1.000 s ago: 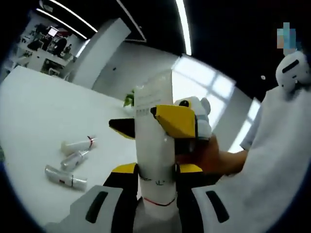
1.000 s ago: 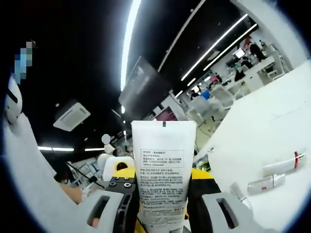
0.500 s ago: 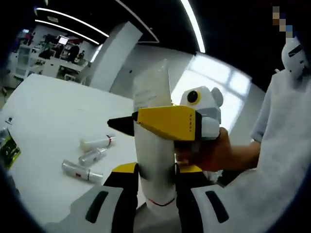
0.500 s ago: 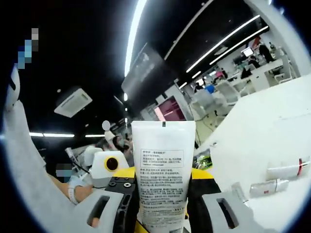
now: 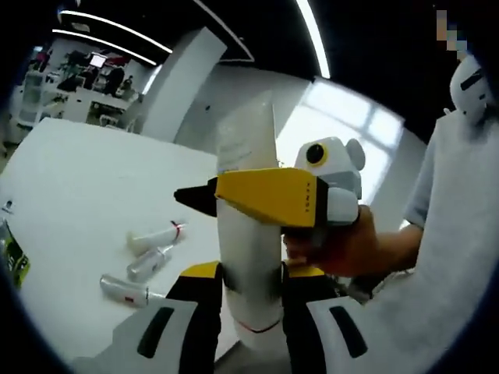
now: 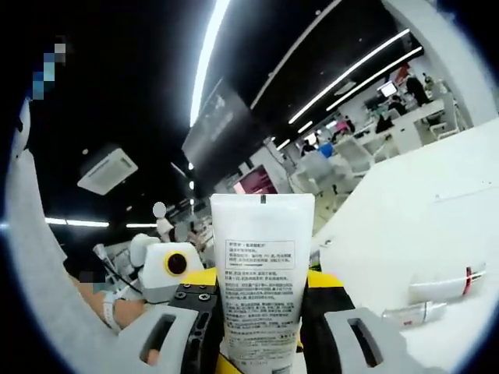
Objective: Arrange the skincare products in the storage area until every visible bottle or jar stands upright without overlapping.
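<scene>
A white squeeze tube stands up between the jaws of my left gripper, which is shut on its lower part near the red line. My right gripper reaches in from the right, held by a hand, and its yellow jaw lies across the tube's middle. In the right gripper view the same tube, with printed text facing me, rises between the jaws of my right gripper, which is shut on it. Three small tubes lie flat on the white table: one with a red band, a clear one and another.
A person in a white top stands close on the right of the left gripper view. A dark green packet lies at the table's left edge. Two of the lying tubes rest on the table in the right gripper view.
Both views have swung a little with the hands. The white tube stays held by both grippers, and the right gripper's yellow jaw now lies more squarely across it.
</scene>
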The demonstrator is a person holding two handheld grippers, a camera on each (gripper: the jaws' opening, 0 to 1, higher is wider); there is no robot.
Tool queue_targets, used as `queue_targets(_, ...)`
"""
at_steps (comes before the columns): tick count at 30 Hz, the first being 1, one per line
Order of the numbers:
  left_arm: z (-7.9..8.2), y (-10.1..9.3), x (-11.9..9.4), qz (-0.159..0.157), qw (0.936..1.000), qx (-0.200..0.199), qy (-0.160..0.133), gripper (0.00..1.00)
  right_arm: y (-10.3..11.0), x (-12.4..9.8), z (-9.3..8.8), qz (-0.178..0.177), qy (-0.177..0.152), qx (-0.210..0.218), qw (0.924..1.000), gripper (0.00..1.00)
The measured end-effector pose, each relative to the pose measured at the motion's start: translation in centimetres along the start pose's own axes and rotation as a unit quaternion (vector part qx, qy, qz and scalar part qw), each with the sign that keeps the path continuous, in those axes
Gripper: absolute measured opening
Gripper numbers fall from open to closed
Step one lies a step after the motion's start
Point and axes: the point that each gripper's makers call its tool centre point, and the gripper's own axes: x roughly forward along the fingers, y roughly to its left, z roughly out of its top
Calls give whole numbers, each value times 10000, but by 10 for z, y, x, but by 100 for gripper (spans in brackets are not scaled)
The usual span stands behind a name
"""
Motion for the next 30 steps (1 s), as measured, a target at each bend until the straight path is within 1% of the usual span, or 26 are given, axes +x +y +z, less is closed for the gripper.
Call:
queue_targets(1,2,3,0,60,9998,178,38,24,0,2,2,-47,-33,-40,10000,33)
queue_targets(3,3,8,1,190,9993,323,74,24,-4,6,5,-244,-80,-196,9995,33)
queue_targets(5,2,14,1,350,9982,468,107,24,-5,11,5,-321,-80,-202,9993,33)
queue_targets(6,1,19,0,514,9969,569,152,23,-6,14,6,-402,-99,-278,9988,33)
queue_targets(7,-1,20,0,569,9963,611,193,23,-7,16,7,-454,-121,-326,9984,33)
queue_targets(8,-5,21,1,595,9947,778,305,24,-6,18,7,-454,-124,-307,9984,33)
queue_targets(9,-7,22,1,638,9936,864,337,24,-5,20,7,-471,-125,-289,9984,33)
queue_targets(10,-8,25,1,796,9925,859,344,24,-3,22,7,-479,-111,-295,9984,33)
queue_targets(11,-7,24,1,772,9929,858,289,24,-3,23,6,-603,-86,-524,9968,33)
queue_targets(12,-7,25,0,776,9930,847,271,23,-1,24,5,-620,-76,-538,9966,33)
queue_targets(14,-7,29,-2,889,9922,832,278,22,0,23,5,-712,-45,-579,9958,33)
queue_targets(16,-7,30,-3,937,9907,930,325,21,0,22,4,-762,-45,-605,9953,33)
queue_targets(18,-6,31,-3,956,9907,925,292,20,0,20,6,-823,-62,-663,9944,34)
queue_targets(19,-5,30,-2,924,9916,872,261,19,-1,20,6,-851,-61,-667,9941,34)
queue_targets(21,-4,30,0,934,9913,898,222,19,-2,19,7,-881,-74,-665,9939,34)
queue_targets(24,-4,30,1,919,9918,863,227,17,-4,18,8,-938,-84,-676,9933,35)
queue_targets(30,-3,32,2,765,9920,942,343,15,-7,16,9,-969,-125,-539,9938,35)
